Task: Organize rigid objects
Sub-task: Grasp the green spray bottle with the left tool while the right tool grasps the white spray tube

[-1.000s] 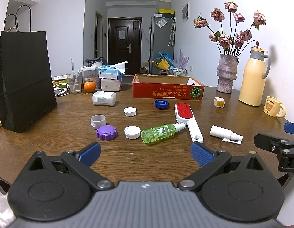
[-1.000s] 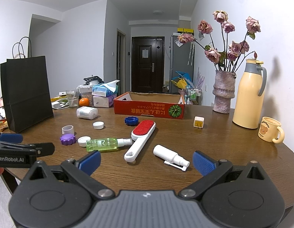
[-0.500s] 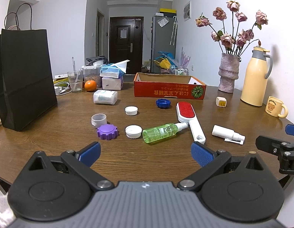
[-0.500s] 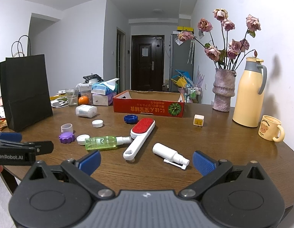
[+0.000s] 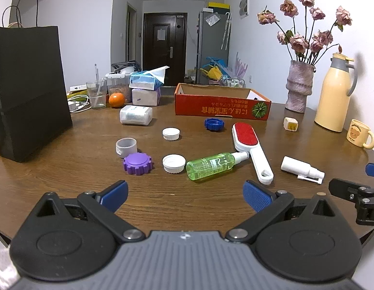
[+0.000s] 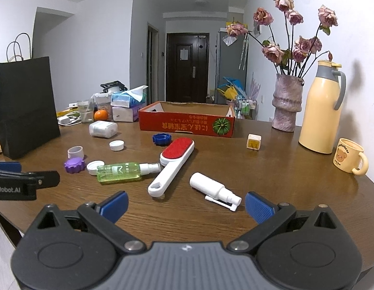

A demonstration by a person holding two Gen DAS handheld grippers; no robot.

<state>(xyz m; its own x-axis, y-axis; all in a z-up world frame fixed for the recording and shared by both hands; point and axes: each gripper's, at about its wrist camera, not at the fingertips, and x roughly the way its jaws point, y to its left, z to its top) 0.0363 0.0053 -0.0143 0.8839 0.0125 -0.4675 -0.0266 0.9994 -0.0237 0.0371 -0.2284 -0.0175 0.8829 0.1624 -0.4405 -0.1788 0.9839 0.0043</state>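
Left wrist view, hand-held gripper: my left hand-held gripper [image 5: 184, 193] hangs low over the near edge of the bench [image 5: 66, 181], pads spread wide, nothing between them.
Left wrist view, things: loose items lie mid-bench, none yet in the red box [image 5: 222, 107] behind them; purple cap [image 5: 138, 163], white cap [image 5: 173, 163] and green spray bottle [image 5: 212, 165] sit close together.
Left wrist view, risk: closing on the green spray bottle may knock the white cap just beside it; being round and on its side, the bottle could roll.
Right wrist view, hand-held gripper: my right hand-held gripper [image 6: 185, 201] is likewise spread and empty.
Right wrist view, things: white spray bottle [image 6: 214, 191] lies nearest, lint brush [image 6: 172, 169] just left of it.
Right wrist view, risk: pinching the nozzle end could let it pivot out; my two tools work near each other and might collide.
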